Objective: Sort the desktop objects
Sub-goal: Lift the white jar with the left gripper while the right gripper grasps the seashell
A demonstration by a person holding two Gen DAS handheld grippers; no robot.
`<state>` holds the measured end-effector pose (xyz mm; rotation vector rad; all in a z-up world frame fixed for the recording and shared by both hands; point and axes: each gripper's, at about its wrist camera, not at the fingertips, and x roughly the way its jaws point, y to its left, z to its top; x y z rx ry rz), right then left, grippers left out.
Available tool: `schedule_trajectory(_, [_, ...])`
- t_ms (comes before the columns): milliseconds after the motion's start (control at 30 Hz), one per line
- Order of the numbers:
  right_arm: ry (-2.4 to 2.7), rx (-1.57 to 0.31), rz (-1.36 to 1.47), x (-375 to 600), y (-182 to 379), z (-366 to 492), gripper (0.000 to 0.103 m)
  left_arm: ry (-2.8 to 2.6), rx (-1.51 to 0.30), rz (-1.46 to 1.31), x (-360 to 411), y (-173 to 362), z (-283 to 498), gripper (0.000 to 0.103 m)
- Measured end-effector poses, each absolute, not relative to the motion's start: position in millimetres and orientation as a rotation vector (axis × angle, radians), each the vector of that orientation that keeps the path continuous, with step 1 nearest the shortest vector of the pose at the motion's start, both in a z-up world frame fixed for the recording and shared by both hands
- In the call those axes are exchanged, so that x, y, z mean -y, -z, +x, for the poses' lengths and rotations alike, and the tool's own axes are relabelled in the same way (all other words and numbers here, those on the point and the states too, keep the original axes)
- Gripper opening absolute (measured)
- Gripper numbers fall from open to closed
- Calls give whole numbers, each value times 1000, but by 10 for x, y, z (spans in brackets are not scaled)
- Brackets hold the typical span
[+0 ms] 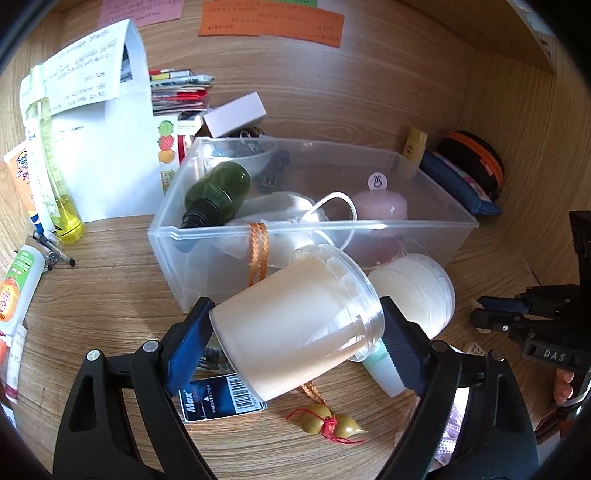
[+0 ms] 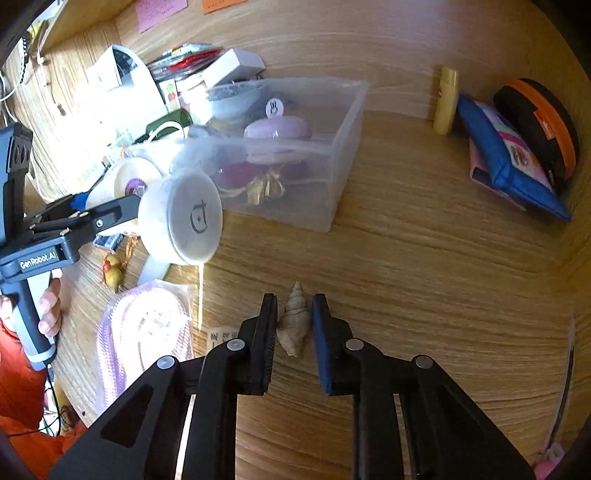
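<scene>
Left tool (image 1: 295, 325) clamped wide, tilted downward; right tool (image 2: 294, 325) pinched nearly closed

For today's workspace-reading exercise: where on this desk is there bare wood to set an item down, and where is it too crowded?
Free: the broad stretch of wood between the clear bin and the blue pouch, reaching forward past the seashell held in the right gripper. Also the strip behind the bin, below the orange note. Crowded: the bin's left side and front, around the jar in the left gripper.

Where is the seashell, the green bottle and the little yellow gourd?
seashell (image 2: 293, 325), right wrist view, its wide middle.
green bottle (image 1: 218, 192), left wrist view, its body.
yellow gourd (image 1: 319, 421), left wrist view, its larger bulb.
</scene>
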<state>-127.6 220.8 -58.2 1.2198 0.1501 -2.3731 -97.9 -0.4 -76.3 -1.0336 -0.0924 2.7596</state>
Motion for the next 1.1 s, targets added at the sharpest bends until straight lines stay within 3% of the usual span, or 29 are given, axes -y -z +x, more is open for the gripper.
schedule_trajectory(833, [2440, -49, 962, -2017, -233, -1503, 17, -2778, 122, -830, 208, 213, -832, 86])
schedule_trajectory(867, [2437, -47, 960, -2009, -243, -1516, 17, -2777, 121, -820, 221, 186, -824, 81])
schedule_trajectory(967, [2429, -44, 950, -1980, -276, -1569, 17, -2759, 103, -791, 235, 41, -838, 44])
schedule_trajectory(1100, [2416, -31, 950, -1940, -300, -1651, 17, -2779, 80, -774, 233, -15, -953, 44])
